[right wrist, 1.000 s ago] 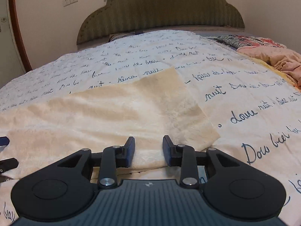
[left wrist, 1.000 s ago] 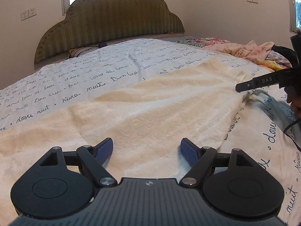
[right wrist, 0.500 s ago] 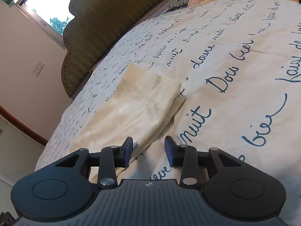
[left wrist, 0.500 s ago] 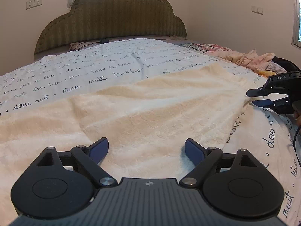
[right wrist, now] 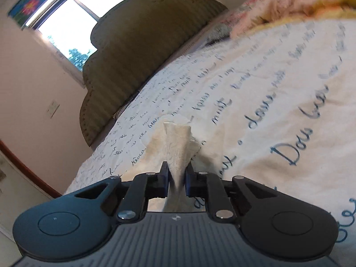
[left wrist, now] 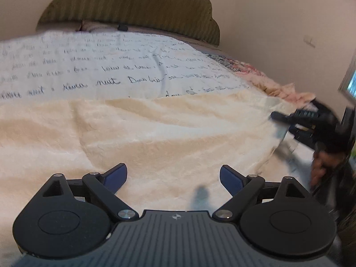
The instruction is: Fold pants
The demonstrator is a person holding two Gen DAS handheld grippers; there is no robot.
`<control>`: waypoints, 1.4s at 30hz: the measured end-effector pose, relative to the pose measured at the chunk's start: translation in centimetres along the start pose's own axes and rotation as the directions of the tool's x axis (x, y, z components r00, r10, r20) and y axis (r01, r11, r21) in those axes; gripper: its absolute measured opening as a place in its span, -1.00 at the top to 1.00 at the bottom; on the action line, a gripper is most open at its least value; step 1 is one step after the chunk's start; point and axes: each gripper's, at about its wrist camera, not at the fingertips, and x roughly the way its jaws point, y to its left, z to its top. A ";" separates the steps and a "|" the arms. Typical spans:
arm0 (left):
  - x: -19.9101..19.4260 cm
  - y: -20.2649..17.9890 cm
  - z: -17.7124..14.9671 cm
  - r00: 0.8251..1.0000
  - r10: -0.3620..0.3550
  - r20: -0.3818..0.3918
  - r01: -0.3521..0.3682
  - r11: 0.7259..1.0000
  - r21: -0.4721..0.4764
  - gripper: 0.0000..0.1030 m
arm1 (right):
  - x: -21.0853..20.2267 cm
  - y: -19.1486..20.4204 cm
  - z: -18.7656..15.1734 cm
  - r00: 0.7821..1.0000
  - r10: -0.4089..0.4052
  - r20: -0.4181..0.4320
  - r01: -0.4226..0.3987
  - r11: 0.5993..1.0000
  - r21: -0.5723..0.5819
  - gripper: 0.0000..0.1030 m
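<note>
The cream fleece pants (left wrist: 155, 133) lie spread across the bed. My left gripper (left wrist: 173, 175) is open and empty, low over the near part of the pants. My right gripper (right wrist: 175, 174) is shut on a bunched corner of the pants (right wrist: 178, 146) and lifts it off the sheet. In the left wrist view the right gripper (left wrist: 287, 122) shows blurred at the pants' right end, with a hand behind it.
The bed has a white sheet with blue handwriting print (left wrist: 111, 66) (right wrist: 278, 89) and a green scalloped headboard (left wrist: 129, 6) (right wrist: 138, 51). A heap of pink and yellow clothes (right wrist: 300, 2) lies at the far right. A window (right wrist: 66, 26) is behind the headboard.
My right gripper has closed on the pants' corner and raised it. My left gripper has opened a little wider and its view has tilted lower over the pants.
</note>
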 end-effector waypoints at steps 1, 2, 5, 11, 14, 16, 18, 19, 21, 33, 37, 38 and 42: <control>0.2 0.8 0.7 0.998 -0.067 -0.014 0.065 0.993 -0.096 -0.78 | -0.5 1.6 0.0 1.000 -0.001 0.018 0.003 0.996 -0.087 0.76; 0.4 1.7 1.4 0.989 -0.145 -0.017 0.139 0.971 -0.196 -0.78 | -0.9 3.1 -0.1 1.000 0.007 0.029 -0.003 0.987 -0.160 0.76; 0.9 3.9 2.7 0.941 -0.335 0.038 0.321 0.856 -0.405 -0.80 | -2.4 7.8 -1.2 0.998 0.048 0.046 -0.027 0.925 -0.379 0.76; 0.1 4.6 3.2 0.875 -0.438 0.205 0.479 0.729 -0.489 -0.92 | -4.8 15.7 -6.9 0.987 0.158 0.007 -0.102 0.670 -0.735 0.76; -0.2 4.9 3.5 0.868 -0.431 0.247 0.495 0.705 -0.508 -0.98 | -5.6 18.0 -10.2 0.975 0.212 -0.066 -0.176 0.560 -0.810 0.76; -0.2 5.4 3.8 0.882 -0.409 0.235 0.470 0.714 -0.519 -0.98 | -6.3 19.0 -12.2 0.963 0.245 -0.115 -0.225 0.486 -0.845 0.76; -0.2 6.0 3.8 0.901 -0.378 0.211 0.431 0.728 -0.533 -0.98 | -6.7 19.8 -13.5 0.951 0.266 -0.160 -0.269 0.445 -0.854 0.76; -0.1 6.3 3.7 0.914 -0.354 0.196 0.402 0.732 -0.550 -0.96 | -6.7 20.1 -14.0 0.945 0.272 -0.180 -0.287 0.432 -0.855 0.76; 0.0 7.1 3.3 0.929 -0.324 0.178 0.365 0.726 -0.583 -0.72 | -6.7 20.7 -15.1 0.940 0.271 -0.208 -0.305 0.391 -0.868 0.76; -6.6 7.6 3.5 0.981 0.176 0.077 -0.163 0.974 -0.155 0.75 | -5.3 24.3 -19.6 0.893 0.284 -0.350 -0.437 0.357 -0.825 0.76; -9.4 8.8 3.1 0.942 0.321 0.100 -0.316 0.947 -0.058 0.75 | -4.4 27.3 -21.8 0.849 0.334 -0.409 -0.511 0.321 -0.798 0.75; -10.0 9.2 3.0 0.932 0.348 0.104 -0.345 0.937 -0.046 0.75 | -4.0 28.2 -22.3 0.836 0.347 -0.425 -0.530 0.309 -0.790 0.75; -10.2 10.8 2.2 0.911 0.405 0.071 -0.404 0.914 -0.025 0.68 | -2.6 30.6 -24.9 0.802 0.312 -0.509 -0.590 0.281 -0.757 0.70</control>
